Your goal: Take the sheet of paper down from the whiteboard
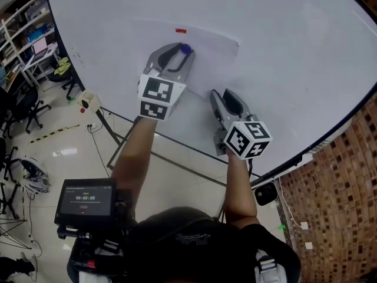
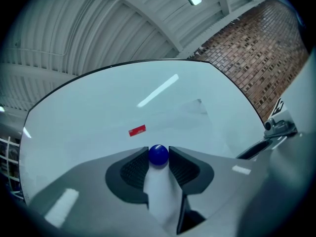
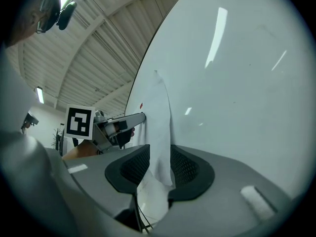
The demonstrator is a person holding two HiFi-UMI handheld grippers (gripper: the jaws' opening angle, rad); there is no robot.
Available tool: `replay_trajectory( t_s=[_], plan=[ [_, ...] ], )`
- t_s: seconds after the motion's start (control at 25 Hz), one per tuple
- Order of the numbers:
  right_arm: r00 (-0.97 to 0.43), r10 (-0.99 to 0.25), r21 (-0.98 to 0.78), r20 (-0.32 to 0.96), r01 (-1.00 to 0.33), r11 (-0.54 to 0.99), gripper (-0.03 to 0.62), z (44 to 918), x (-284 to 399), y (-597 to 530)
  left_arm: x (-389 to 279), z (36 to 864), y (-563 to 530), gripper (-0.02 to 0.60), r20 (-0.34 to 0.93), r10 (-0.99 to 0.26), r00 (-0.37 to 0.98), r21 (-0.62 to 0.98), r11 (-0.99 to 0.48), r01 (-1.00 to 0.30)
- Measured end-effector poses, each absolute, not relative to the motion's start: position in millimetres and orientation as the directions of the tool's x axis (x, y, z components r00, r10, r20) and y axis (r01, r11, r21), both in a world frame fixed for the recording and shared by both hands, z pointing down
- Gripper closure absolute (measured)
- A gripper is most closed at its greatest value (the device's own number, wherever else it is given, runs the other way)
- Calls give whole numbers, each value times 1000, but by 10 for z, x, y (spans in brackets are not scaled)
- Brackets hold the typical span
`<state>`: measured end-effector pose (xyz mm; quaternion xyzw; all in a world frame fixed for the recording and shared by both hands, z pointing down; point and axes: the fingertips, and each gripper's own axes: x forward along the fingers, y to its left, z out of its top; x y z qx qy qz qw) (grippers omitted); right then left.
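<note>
The white sheet of paper (image 1: 203,40) lies on the whiteboard (image 1: 294,52), with a small red magnet (image 1: 181,30) at its top edge. My left gripper (image 1: 183,50) is at the sheet's middle, its pads closed against a round blue magnet (image 2: 158,154) that fills the gap between them. Lower right, my right gripper (image 1: 222,94) straddles the sheet's edge. In the right gripper view the paper (image 3: 160,112) bulges off the board and runs between the pads, which stand apart around it. The sheet's upper right corner (image 2: 199,103) curls off the board.
The whiteboard stands on a dark metal frame (image 1: 177,140) over a tiled floor. Office chairs (image 1: 26,108) and shelves (image 1: 29,34) are at the left, and a brick wall (image 1: 336,187) is at the right. A small screen (image 1: 86,200) hangs at the person's chest.
</note>
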<state>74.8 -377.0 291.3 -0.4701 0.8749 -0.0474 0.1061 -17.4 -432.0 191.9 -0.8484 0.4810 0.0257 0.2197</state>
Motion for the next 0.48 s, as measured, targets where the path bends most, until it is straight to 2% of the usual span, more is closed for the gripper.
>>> replay_trajectory(
  t_s=[0.2, 0.48],
  plan=[
    [-496, -854, -197, -155, -832, 519, 579, 2917, 829, -3801, -188, 1934, -4327, 456, -255, -805, 535, -331, -447, -831],
    [-502, -847, -214, -175, -820, 530, 580, 2906, 822, -3783, -198, 1908, -4320, 457, -261, -800, 540, -302, -463, -833]
  ],
)
